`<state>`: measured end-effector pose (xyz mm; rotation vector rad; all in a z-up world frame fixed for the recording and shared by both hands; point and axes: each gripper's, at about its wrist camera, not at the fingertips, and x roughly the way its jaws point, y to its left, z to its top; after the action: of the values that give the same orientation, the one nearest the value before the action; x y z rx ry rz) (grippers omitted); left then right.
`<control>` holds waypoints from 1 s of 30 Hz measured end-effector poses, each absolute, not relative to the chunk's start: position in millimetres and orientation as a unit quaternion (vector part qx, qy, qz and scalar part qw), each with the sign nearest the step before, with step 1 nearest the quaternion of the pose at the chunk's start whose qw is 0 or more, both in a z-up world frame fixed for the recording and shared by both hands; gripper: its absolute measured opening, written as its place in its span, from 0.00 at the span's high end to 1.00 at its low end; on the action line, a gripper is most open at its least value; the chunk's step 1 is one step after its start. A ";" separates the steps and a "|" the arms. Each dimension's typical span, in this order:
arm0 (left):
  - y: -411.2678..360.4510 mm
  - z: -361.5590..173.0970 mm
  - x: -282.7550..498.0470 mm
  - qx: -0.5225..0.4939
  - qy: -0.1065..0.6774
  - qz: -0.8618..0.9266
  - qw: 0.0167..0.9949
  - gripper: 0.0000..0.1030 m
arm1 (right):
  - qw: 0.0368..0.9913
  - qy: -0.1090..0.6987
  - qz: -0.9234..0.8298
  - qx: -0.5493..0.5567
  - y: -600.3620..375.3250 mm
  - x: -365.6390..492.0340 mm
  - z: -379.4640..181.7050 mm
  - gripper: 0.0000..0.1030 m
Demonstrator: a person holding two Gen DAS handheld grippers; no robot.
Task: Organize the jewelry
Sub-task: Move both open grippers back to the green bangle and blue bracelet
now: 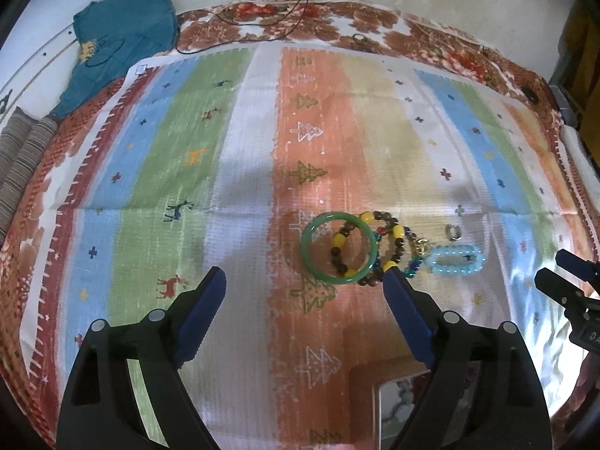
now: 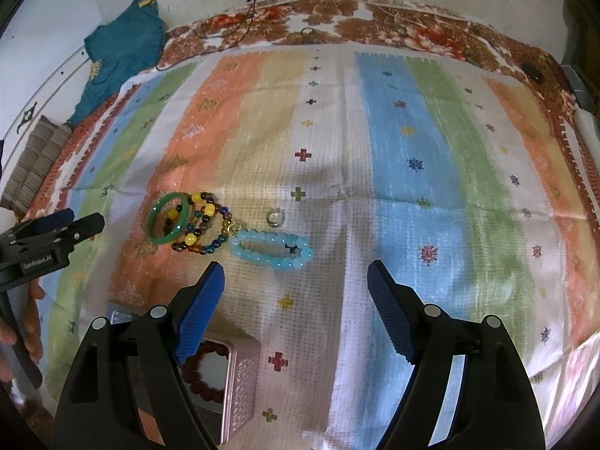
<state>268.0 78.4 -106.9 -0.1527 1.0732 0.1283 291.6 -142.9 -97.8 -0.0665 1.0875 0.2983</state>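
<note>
A green bangle [image 1: 338, 246] lies on the striped cloth, overlapping a brown-and-yellow bead bracelet [image 1: 388, 242] and a dark multicolour bead bracelet [image 2: 210, 240]. A light blue bead bracelet [image 1: 455, 260] lies to their right, with a small silver ring [image 1: 453, 231] behind it. The same pieces show in the right wrist view: bangle [image 2: 167, 222], blue bracelet [image 2: 270, 249], ring [image 2: 275, 217]. A pink jewelry box [image 2: 240, 386] stands open near me, holding a dark red bead bracelet [image 2: 198, 375]. My left gripper [image 1: 304, 280] is open and empty just short of the bangle. My right gripper [image 2: 295, 273] is open and empty just short of the blue bracelet.
The striped cloth [image 1: 243, 150] covers a floral blanket [image 1: 337, 18]. A teal garment [image 1: 120, 45] and a grey striped cushion [image 1: 22, 157] lie at the far left. A black cable [image 1: 262, 26] runs along the back. The box lid [image 1: 405, 408] shows near me.
</note>
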 end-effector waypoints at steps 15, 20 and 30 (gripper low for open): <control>79.7 -123.3 286.7 -0.055 0.525 0.057 0.847 0.18 | 0.826 0.541 0.137 -0.078 -128.7 310.8 -125.6 0.24; 82.2 -135.0 295.9 -0.059 0.536 0.061 0.840 0.18 | 0.822 0.547 0.130 -0.092 -123.3 317.8 -136.0 0.24; 86.0 -161.9 309.3 -0.054 0.557 0.068 0.826 0.18 | 0.814 0.561 0.116 -0.100 -120.5 333.1 -152.1 0.24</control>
<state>309.3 86.0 -161.9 -0.1145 1.1842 0.1455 333.1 -120.5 -152.1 -0.2139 1.1965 0.2479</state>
